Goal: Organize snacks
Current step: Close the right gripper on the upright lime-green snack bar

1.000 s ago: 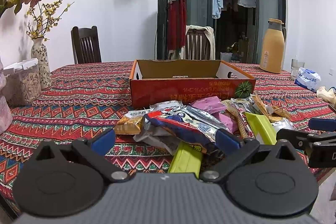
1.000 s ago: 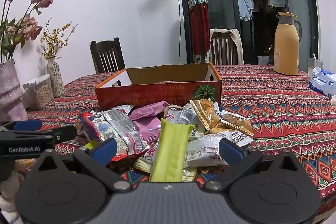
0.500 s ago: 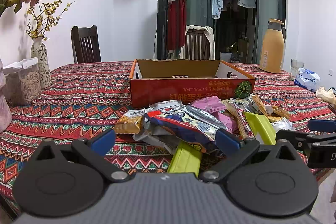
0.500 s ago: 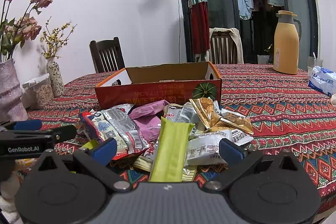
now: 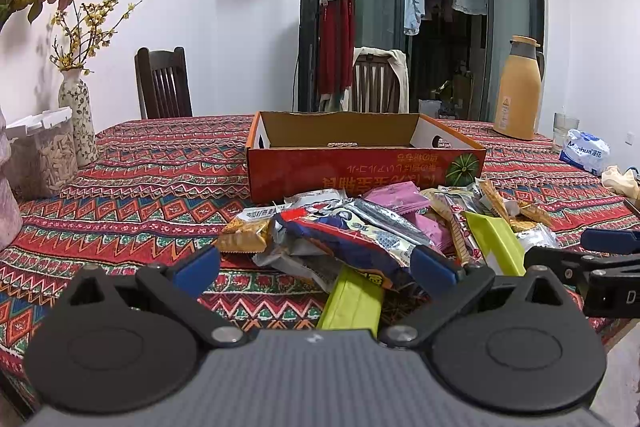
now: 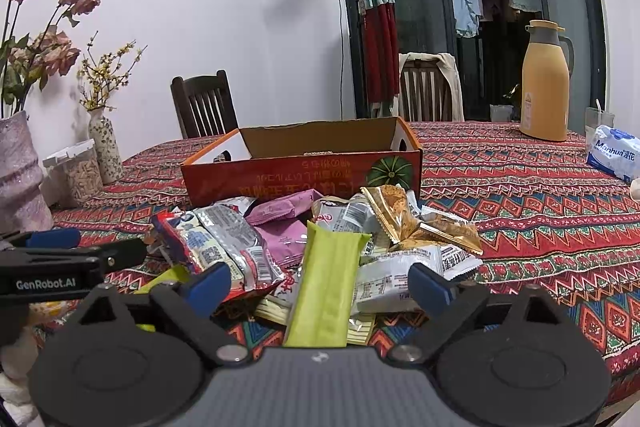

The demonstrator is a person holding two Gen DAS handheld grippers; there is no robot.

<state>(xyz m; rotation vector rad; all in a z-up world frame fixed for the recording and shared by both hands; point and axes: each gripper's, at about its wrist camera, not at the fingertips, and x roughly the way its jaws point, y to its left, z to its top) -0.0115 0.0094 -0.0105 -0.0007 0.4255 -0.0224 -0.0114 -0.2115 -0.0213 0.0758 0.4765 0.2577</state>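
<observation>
A heap of snack packets [image 5: 384,231] lies on the patterned tablecloth in front of an open orange cardboard box [image 5: 364,163]. My left gripper [image 5: 316,267] is open at the heap's near left edge, with a red-and-blue packet [image 5: 340,239] and a lime-green packet [image 5: 352,301] between its fingers, untouched. My right gripper [image 6: 320,281] is open and its jaws are closing, astride a long lime-green packet [image 6: 326,287] that the pads do not press. The box [image 6: 304,167] stands just behind the heap [image 6: 320,235]. Each gripper shows at the edge of the other's view.
A yellow thermos jug [image 5: 518,89] and a tissue pack [image 5: 584,151] stand at the far right. Vases with flowers [image 5: 78,123] and a clear container [image 5: 42,151] line the left side. Two wooden chairs [image 5: 162,83] stand behind the table. The table edge runs close on the right.
The right gripper's blue fingers have come slightly inward around the long green packet. Nothing else has visibly moved.
</observation>
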